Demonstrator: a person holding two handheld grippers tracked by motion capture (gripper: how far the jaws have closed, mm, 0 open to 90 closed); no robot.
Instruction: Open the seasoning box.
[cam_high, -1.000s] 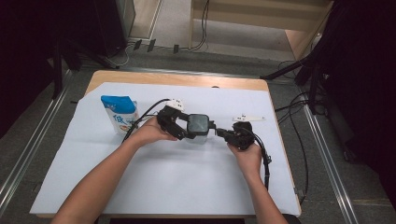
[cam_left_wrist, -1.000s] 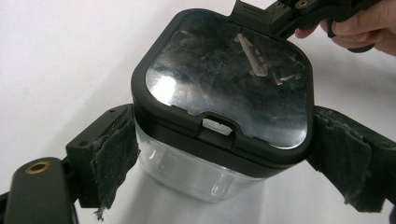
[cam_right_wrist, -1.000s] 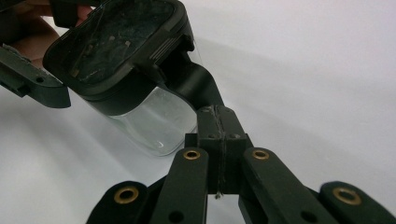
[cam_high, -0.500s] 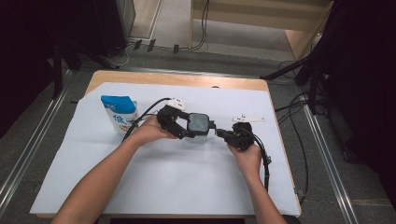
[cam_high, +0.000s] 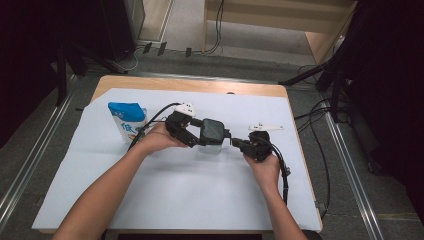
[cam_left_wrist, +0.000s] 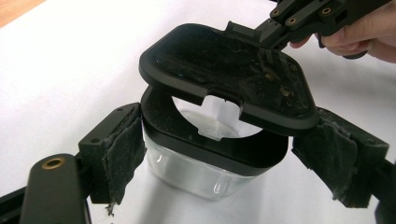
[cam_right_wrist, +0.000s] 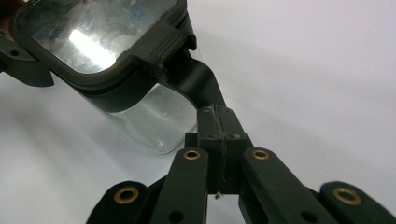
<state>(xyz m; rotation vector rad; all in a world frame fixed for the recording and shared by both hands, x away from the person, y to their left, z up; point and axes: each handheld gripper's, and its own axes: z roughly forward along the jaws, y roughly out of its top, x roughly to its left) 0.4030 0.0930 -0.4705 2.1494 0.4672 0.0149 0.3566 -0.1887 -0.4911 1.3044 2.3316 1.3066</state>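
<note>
A clear plastic container (cam_left_wrist: 196, 172) with a black rim stands on the white sheet at mid-table. My left gripper (cam_left_wrist: 224, 154) is shut on it, one worn pad (cam_left_wrist: 122, 148) against each side of the rim. The black lid (cam_left_wrist: 224, 70) with a clear window is tilted up, showing the round opening below. My right gripper (cam_right_wrist: 219, 126) is shut on the lid's black tab (cam_right_wrist: 196, 84), jaws pressed together around it. From above, the left gripper (cam_high: 197, 136) holds the container (cam_high: 212, 146) from the left, and the right gripper (cam_high: 236, 143) meets the lid (cam_high: 212, 130) from the right.
A blue and white pouch (cam_high: 127, 122) stands upright at the left of the white sheet (cam_high: 175, 200), close to my left wrist. A cable (cam_high: 285, 175) trails along the right forearm. The wooden table edge (cam_high: 200, 86) runs along the far side, with floor and cables beyond.
</note>
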